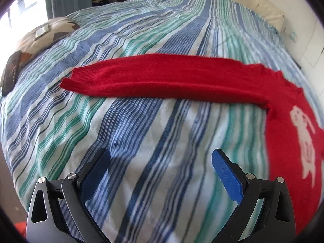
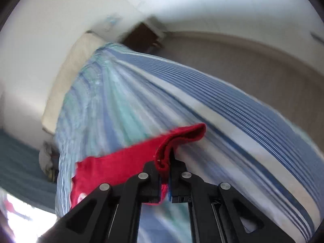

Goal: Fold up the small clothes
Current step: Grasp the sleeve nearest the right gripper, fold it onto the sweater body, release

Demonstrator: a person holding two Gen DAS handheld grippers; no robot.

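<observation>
A small red sweater (image 1: 162, 75) with a white animal figure (image 1: 303, 139) lies on the striped bedspread (image 1: 141, 141). One sleeve stretches flat to the left across the left wrist view; the body is at the right edge. My left gripper (image 1: 161, 158) is open and empty, above the bedspread just in front of the sleeve. My right gripper (image 2: 165, 166) is shut on a folded edge of the red sweater (image 2: 121, 162) and holds it lifted above the bed.
A patterned pillow (image 1: 44, 36) and a dark flat object (image 1: 11, 73) lie at the bed's left edge. A cream pillow (image 1: 269, 10) lies at the far right by the wall. A dark piece of furniture (image 2: 141, 38) stands beyond the bed.
</observation>
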